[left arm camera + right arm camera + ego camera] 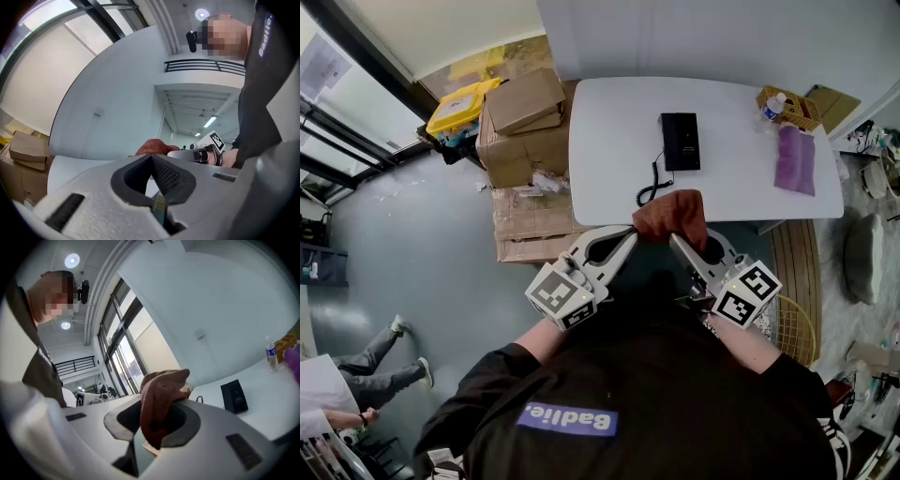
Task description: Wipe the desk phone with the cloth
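The black desk phone [680, 141] lies flat on the white table [609, 131], its coiled cord [652, 184] trailing toward the near edge; it also shows in the right gripper view [234, 397]. A reddish-brown cloth [672, 216] hangs over the table's near edge, with my right gripper [673, 236] shut on it. The bunched cloth [157, 401] fills those jaws. My left gripper [631, 234] is shut, its tip beside the cloth's left edge. Nothing shows between its jaws [151, 157], and the cloth [152, 146] sits just beyond them.
A purple cloth [795, 159], a water bottle [772, 105] and a yellowish box [789, 106] lie at the table's right end. Cardboard boxes [525, 131] and a yellow bin [459, 105] stand left of the table. A person [375, 361] sits on the floor at lower left.
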